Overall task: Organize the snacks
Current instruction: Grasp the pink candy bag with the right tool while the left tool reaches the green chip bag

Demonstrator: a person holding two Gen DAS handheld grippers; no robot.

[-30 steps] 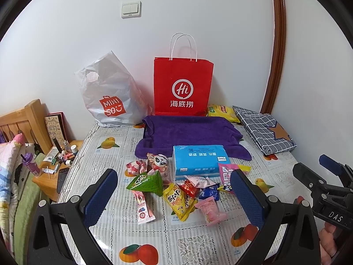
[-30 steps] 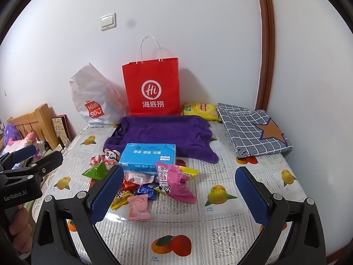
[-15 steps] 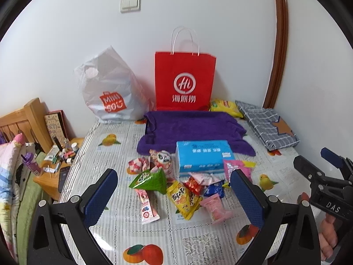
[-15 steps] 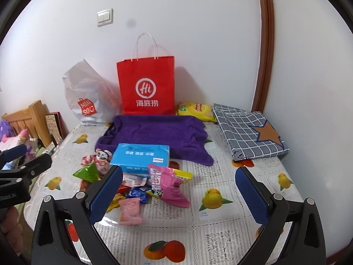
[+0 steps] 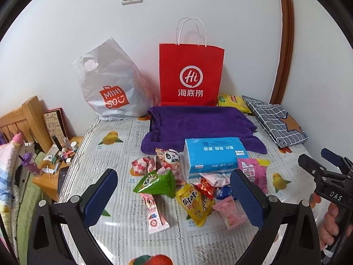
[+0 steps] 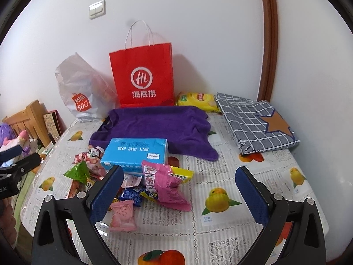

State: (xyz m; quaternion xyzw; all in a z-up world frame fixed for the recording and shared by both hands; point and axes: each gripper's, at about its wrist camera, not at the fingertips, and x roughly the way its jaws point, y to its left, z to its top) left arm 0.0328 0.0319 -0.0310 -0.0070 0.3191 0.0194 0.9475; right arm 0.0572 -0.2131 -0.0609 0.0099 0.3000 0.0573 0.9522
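You have not started sorting, as far as these views show. Your left tool [image 5: 174, 196] hangs above the near edge of the desk [image 5: 114, 238] with its jaws spread wide and nothing between them; your right tool [image 6: 178, 195] is the same, wide open and empty.

The snacks all lie loose in one heap in the middle of the desk, just in front of the blue box [image 5: 215, 154]: the green triangular pack [image 5: 157, 182], the yellow packet [image 5: 195, 203], the pink wrapped sweet [image 5: 230, 213], the large pink bag [image 6: 164, 183] and the panda pack [image 5: 168, 158]. Several overlap or touch one another.

The purple-lined tray [image 5: 198, 123] behind the box holds nothing, and the red paper bag [image 5: 190, 75] stands upright against the wall. Which one is meant to receive the snacks cannot be told, so every piece looks left to do.
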